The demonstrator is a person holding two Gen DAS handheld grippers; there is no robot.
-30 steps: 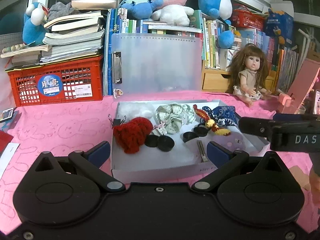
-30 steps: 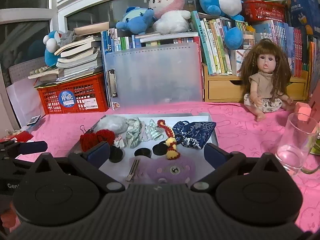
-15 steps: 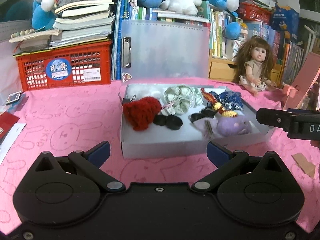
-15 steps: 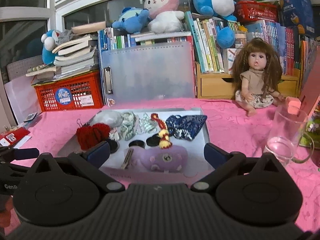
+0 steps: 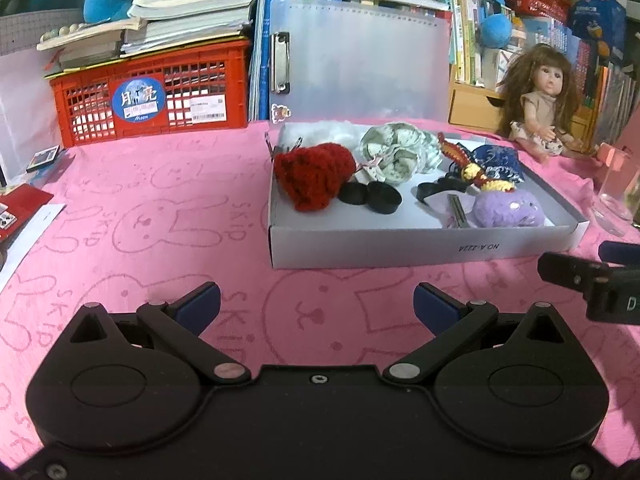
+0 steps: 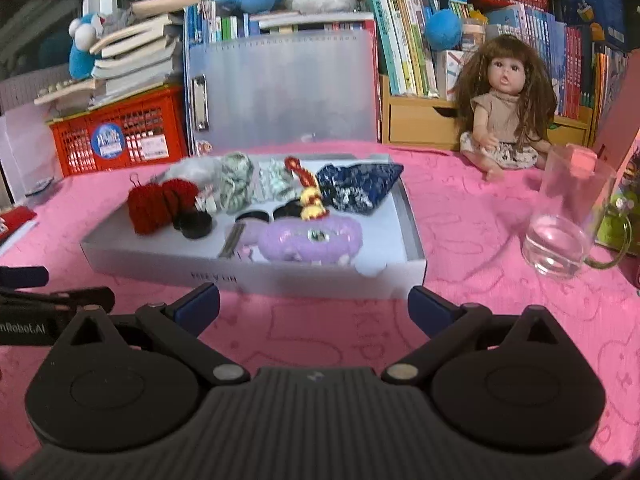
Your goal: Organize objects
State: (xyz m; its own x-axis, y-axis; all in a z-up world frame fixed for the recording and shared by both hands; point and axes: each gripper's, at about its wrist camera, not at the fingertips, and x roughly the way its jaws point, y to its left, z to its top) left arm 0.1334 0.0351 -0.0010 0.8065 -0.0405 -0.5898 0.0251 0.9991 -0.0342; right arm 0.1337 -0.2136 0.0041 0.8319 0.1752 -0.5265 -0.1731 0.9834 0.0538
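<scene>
A shallow grey box (image 5: 400,246) (image 6: 248,274) sits on the pink cloth. It holds a red knitted piece (image 5: 314,174) (image 6: 154,204), a green-white fabric bundle (image 5: 394,152), black round caps (image 5: 372,198), a blue patterned pouch (image 5: 496,162) (image 6: 358,186), a red-yellow crochet toy (image 6: 306,192) and a purple plush (image 5: 508,210) (image 6: 310,240). My left gripper (image 5: 316,306) is open and empty, in front of the box. My right gripper (image 6: 314,308) is open and empty, in front of the box. Each gripper shows at the edge of the other's view.
A doll (image 6: 504,108) sits at the back right. A glass mug (image 6: 568,224) stands right of the box. A red crate (image 5: 152,100) with stacked books, a translucent clipboard folder (image 5: 360,64) and bookshelves line the back. Cards (image 5: 16,208) lie at the far left.
Both grippers have pulled back from the box and away from the items; the box now lies farther ahead. Both stayed open and empty.
</scene>
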